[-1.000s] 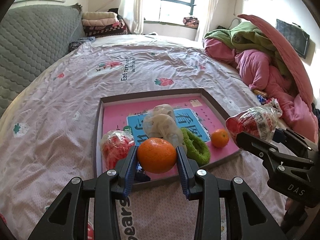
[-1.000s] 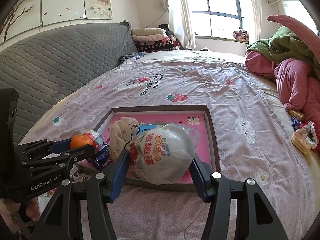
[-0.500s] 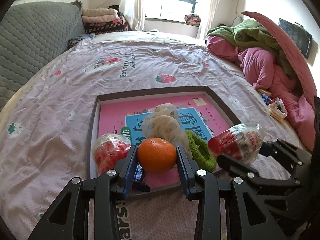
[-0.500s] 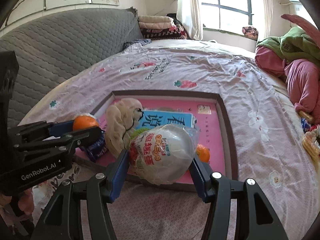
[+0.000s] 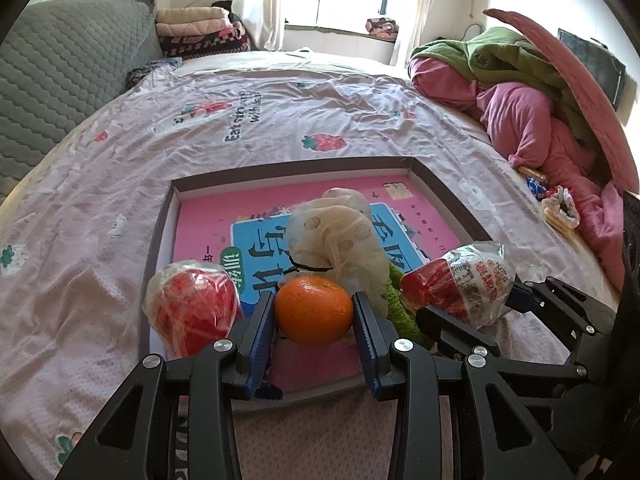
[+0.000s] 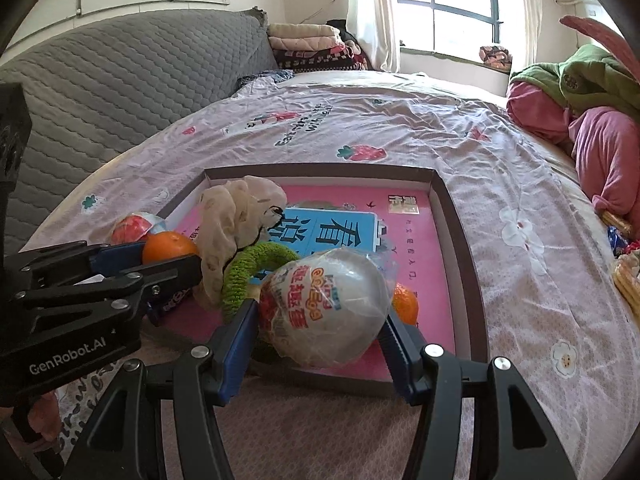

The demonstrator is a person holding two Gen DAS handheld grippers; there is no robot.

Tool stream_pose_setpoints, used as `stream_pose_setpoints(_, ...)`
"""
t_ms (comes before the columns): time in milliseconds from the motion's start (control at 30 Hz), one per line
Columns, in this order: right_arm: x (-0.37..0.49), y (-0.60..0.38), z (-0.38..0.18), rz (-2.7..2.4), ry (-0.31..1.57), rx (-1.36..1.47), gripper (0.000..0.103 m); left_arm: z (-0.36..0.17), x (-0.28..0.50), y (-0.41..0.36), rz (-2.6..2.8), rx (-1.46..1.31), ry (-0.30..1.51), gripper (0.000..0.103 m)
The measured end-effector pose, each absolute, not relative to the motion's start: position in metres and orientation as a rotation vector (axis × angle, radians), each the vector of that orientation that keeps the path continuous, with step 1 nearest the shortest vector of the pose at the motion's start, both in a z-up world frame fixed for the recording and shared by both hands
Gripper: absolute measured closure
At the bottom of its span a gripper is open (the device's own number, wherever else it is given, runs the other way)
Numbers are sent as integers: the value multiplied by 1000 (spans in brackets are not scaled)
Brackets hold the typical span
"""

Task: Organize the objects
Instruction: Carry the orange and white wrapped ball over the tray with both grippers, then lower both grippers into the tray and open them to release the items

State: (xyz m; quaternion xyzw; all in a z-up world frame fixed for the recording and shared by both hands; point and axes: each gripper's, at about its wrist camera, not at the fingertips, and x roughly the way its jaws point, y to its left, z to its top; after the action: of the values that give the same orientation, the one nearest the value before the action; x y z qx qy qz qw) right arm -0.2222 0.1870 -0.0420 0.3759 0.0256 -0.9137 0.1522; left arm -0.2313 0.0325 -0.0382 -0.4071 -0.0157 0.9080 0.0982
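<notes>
Meanwhile both loads have come lower and nearer the tray [image 5: 444, 192] on the bed: the left hand-held gripper [image 5: 314, 330] clamps an orange [image 5: 313, 309] over its near edge, the right hand-held gripper [image 6: 318, 334] pinches a wrapped snack bag [image 6: 324, 306], likely both about to be released.

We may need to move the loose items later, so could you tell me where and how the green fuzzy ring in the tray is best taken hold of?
Judging by its pose, grip the green fuzzy ring on its raised far arc, one finger through the hole and one outside. It is a soft loop, leaning against the cream cloth bundle, so coming from above, on the tray's open right side, looks clearest.
</notes>
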Motion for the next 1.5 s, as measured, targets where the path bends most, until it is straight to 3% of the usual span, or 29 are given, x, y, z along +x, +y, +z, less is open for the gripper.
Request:
stream_pose_setpoints(500, -217, 172, -46, -2654, 246, 1056, 44, -49, -233, 37, 2682, -1252, -32, 63)
stream_pose_setpoints(633, -217, 174, -46, -2652, 235, 1068, 44, -48, -232, 35, 2680, -1253, -38, 63)
stream_pose_setpoints(767, -216, 177, -45, -2651, 225, 1080, 43, -44, -231, 32, 2679, -1244, -64, 55)
stream_pose_setpoints(1500, -202, 185, -28, -2669, 184, 1079, 43, -27, -219, 27, 2700, -1215, -87, 47)
